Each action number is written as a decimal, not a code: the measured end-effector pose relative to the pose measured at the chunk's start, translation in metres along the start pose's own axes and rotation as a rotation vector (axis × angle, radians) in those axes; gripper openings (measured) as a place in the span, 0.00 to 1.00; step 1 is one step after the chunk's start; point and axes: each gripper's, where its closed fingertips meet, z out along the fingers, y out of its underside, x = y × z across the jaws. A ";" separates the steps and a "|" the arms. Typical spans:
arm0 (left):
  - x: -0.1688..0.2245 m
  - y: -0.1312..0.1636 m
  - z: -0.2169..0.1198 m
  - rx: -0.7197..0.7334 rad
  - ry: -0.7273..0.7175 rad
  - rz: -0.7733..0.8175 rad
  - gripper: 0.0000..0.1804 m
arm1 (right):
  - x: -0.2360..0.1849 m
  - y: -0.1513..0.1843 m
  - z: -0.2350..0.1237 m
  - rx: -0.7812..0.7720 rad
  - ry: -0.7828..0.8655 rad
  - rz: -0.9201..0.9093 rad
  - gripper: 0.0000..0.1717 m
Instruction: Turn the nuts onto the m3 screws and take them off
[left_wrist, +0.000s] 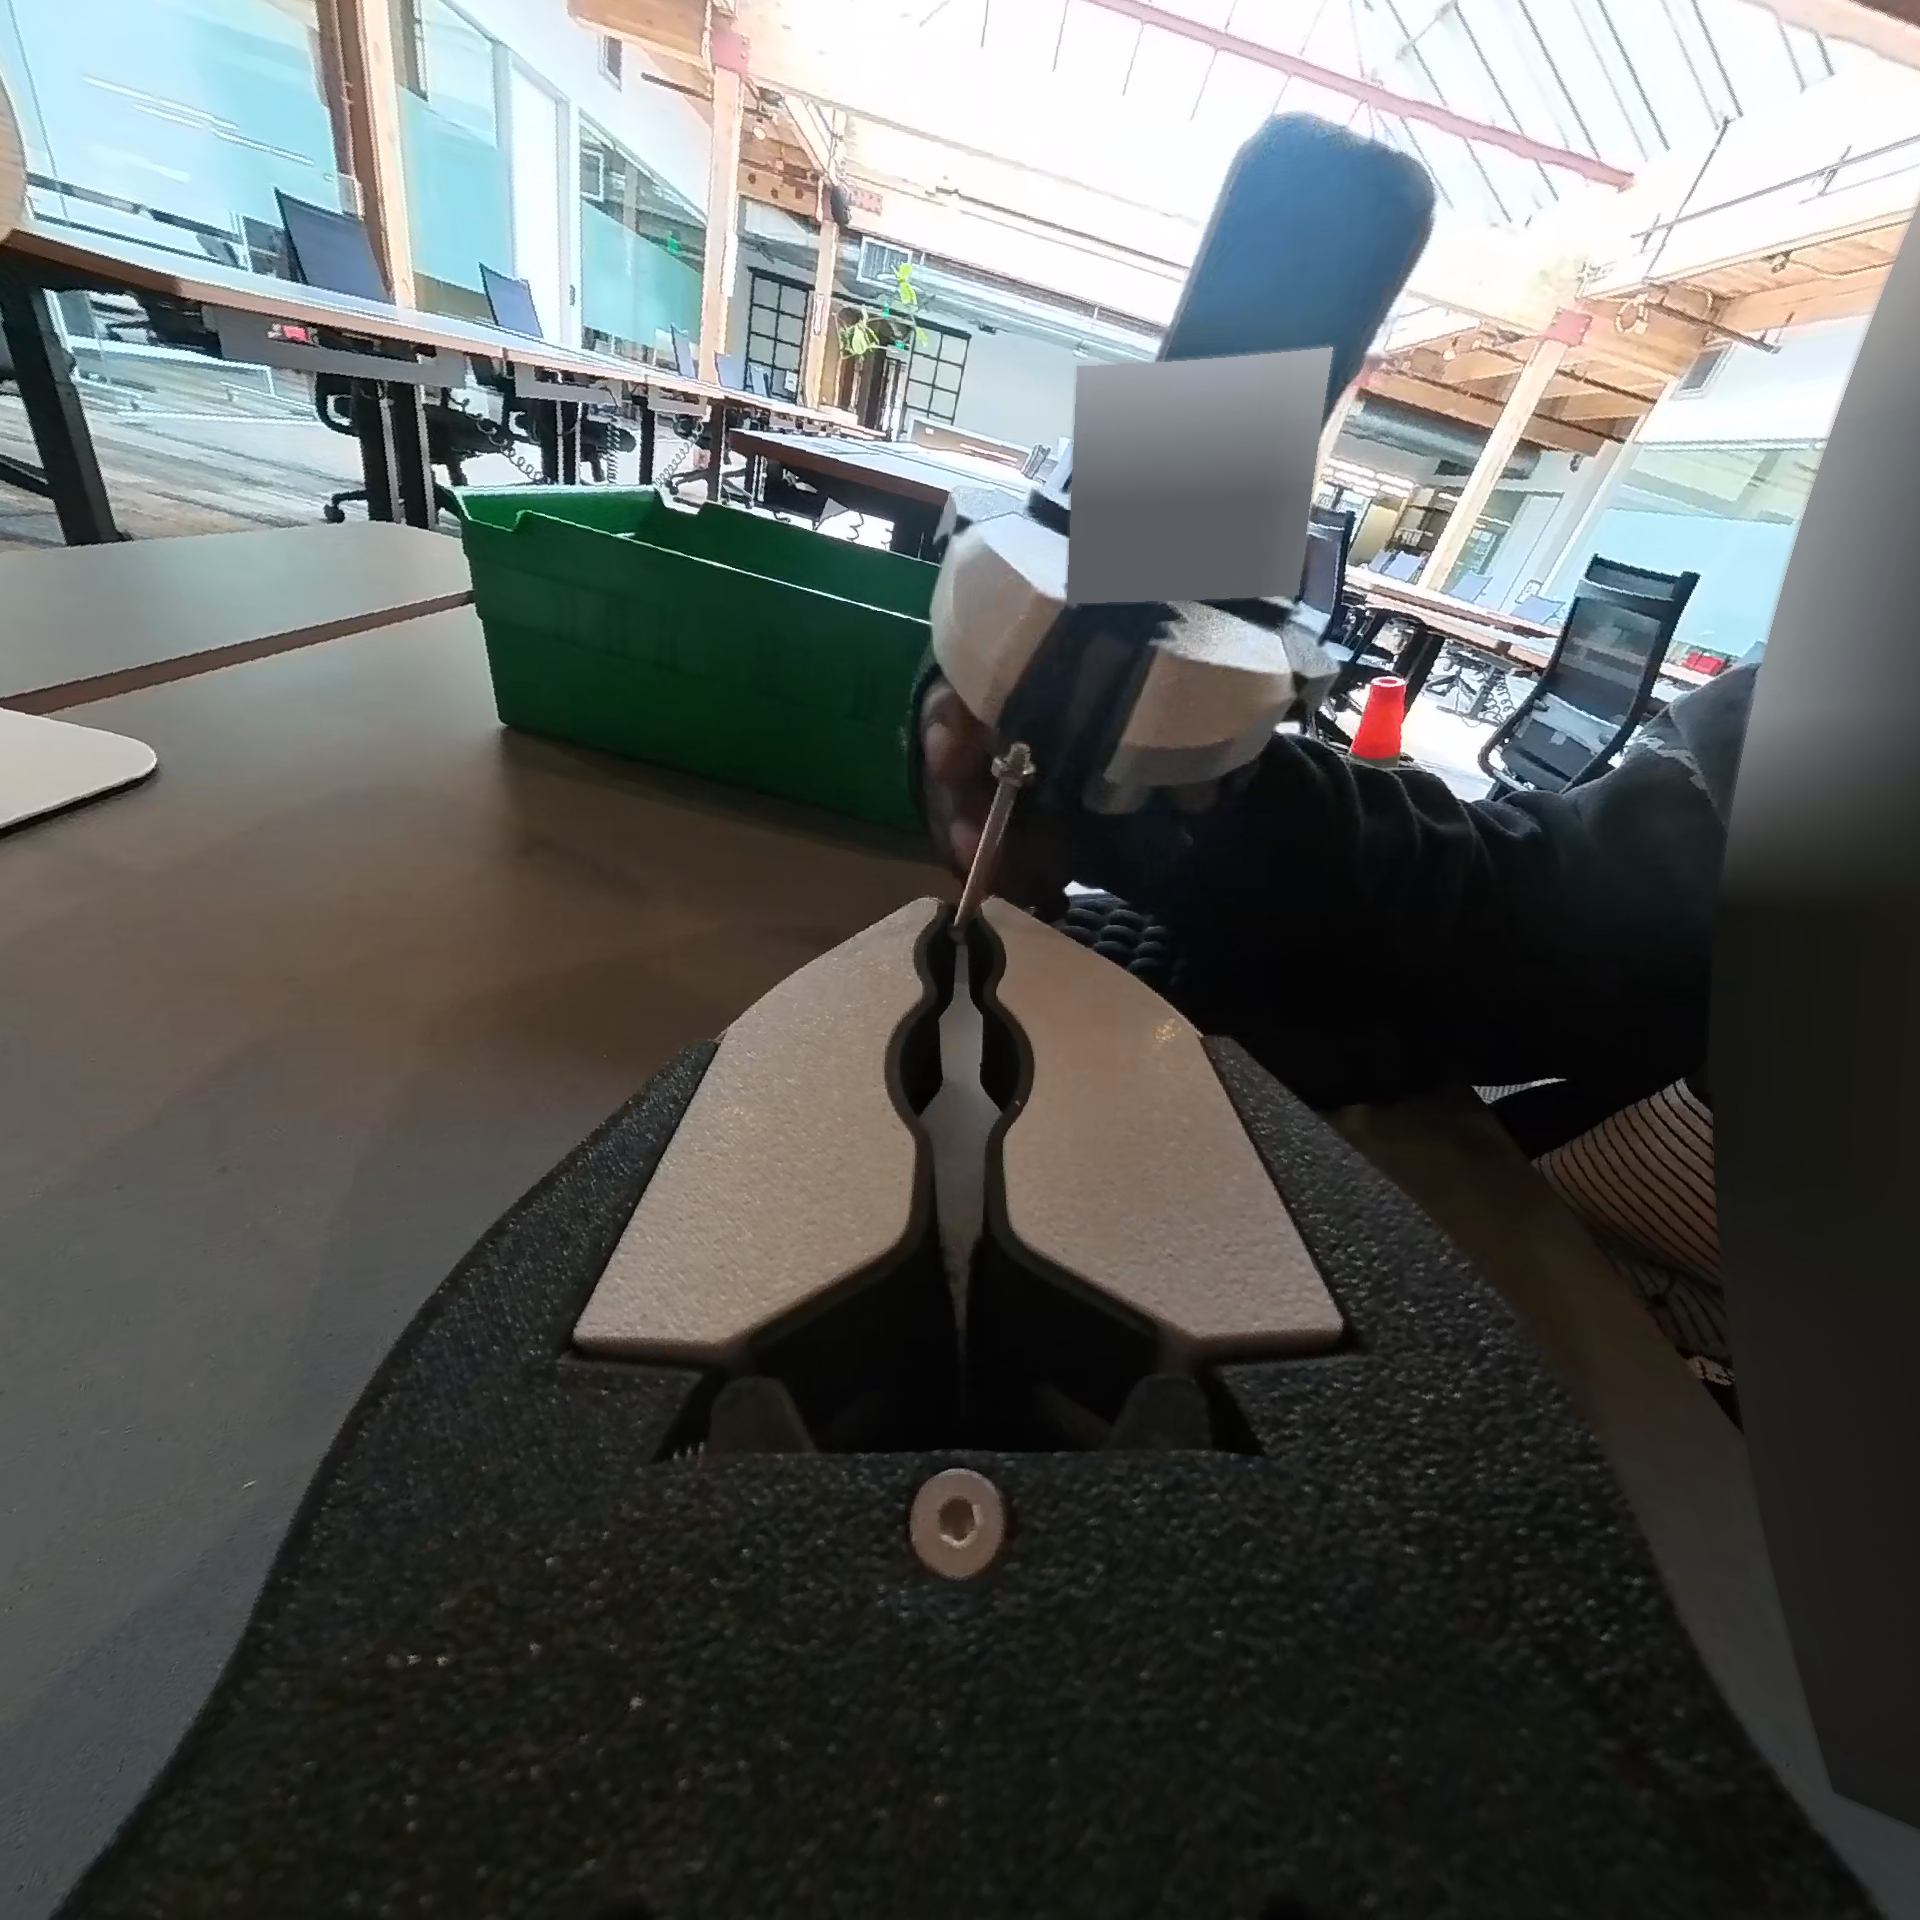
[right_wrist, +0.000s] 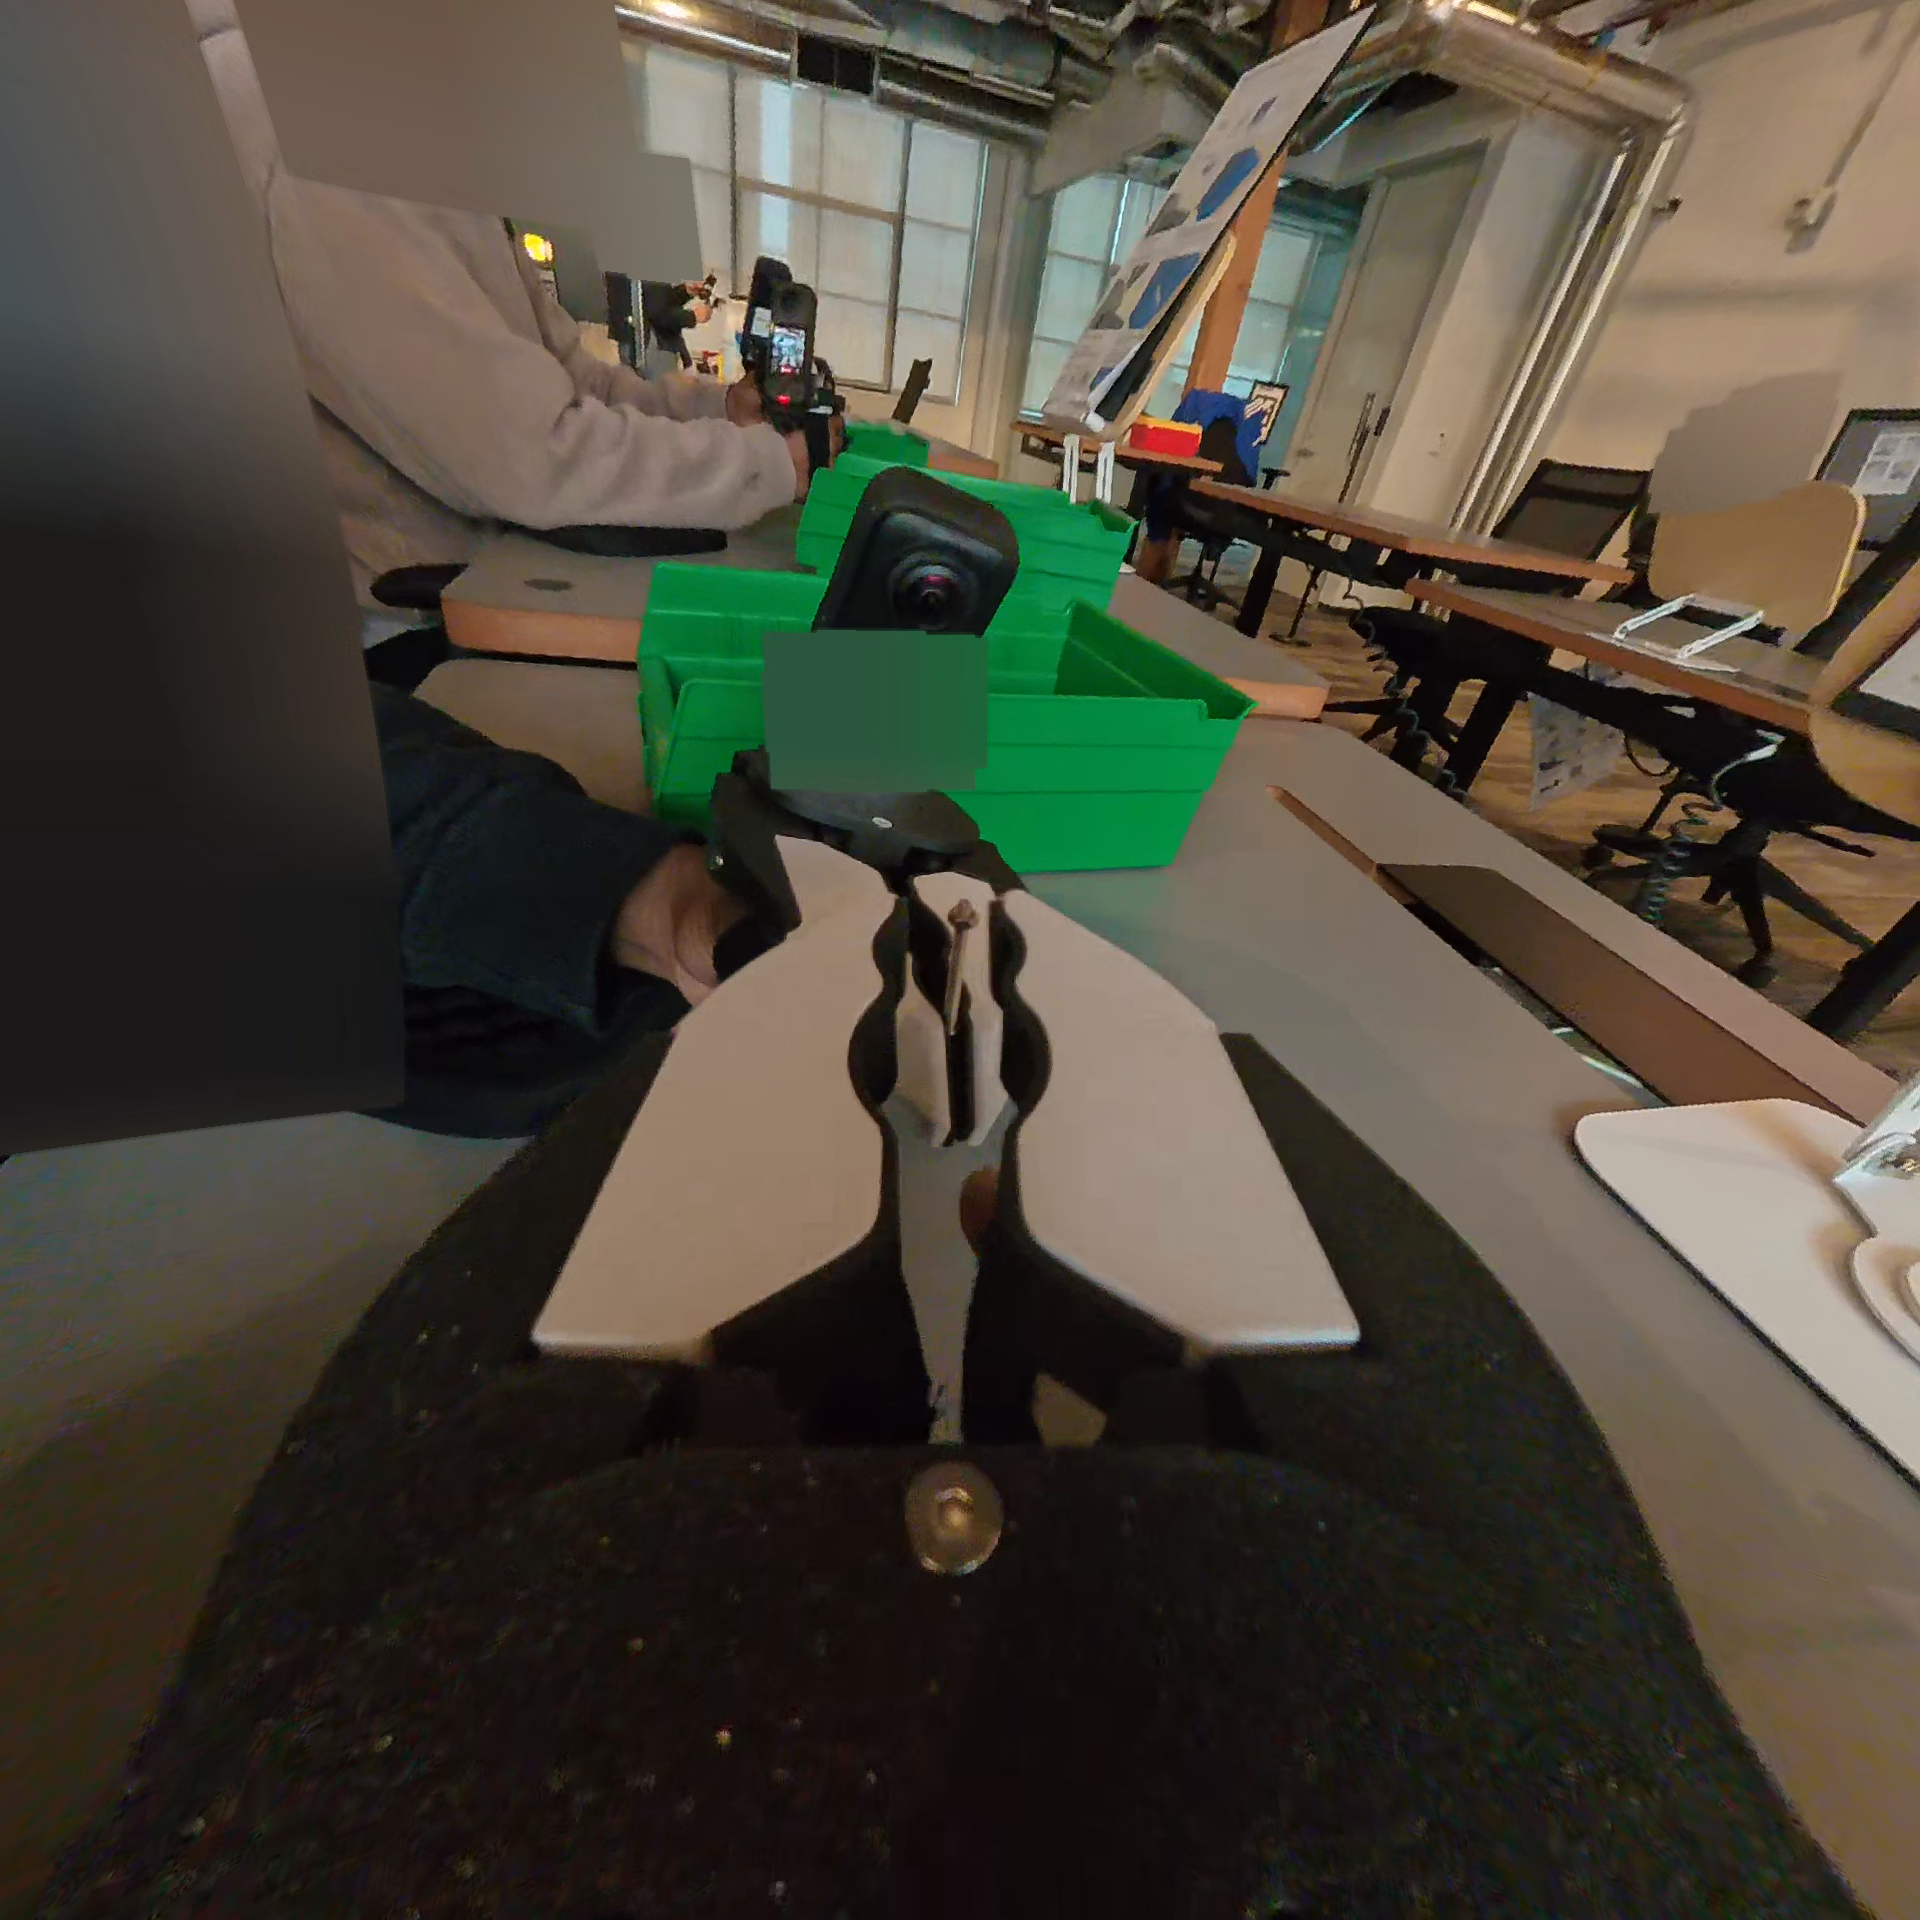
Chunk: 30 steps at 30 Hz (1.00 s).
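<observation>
My left gripper (left_wrist: 961, 920) is shut on the lower end of a long thin screw (left_wrist: 985, 847). The screw sticks up and away from its tips, with a small nut (left_wrist: 1013, 766) near the top end. My right gripper (left_wrist: 1101, 717) faces it from just beyond the nut. In the right wrist view the nut (right_wrist: 962, 914) stands between the tips of my right gripper (right_wrist: 951, 906), with a gap on each side, so the pads do not press on it. The screw (right_wrist: 956, 982) runs down from there to the left gripper (right_wrist: 951, 1049).
A green bin (left_wrist: 675, 644) stands on the dark table (left_wrist: 312, 1039) behind the grippers; more green bins (right_wrist: 1091, 769) show in the right wrist view. A white pad (right_wrist: 1714, 1195) lies at the right. Another person (right_wrist: 468, 416) works at the far left. The left gripper's tips are roughly 4 cm from the right gripper's.
</observation>
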 end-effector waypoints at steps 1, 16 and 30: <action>0.000 0.000 0.000 0.001 0.000 -0.001 0.01 | 0.000 0.001 0.002 0.001 0.008 -0.015 0.12; 0.000 0.000 0.000 0.002 -0.002 -0.001 0.01 | 0.000 0.003 -0.001 -0.023 0.000 -0.012 0.07; -0.001 0.000 0.000 0.001 -0.002 -0.005 0.01 | -0.010 0.009 0.008 -0.043 -0.028 -0.060 0.17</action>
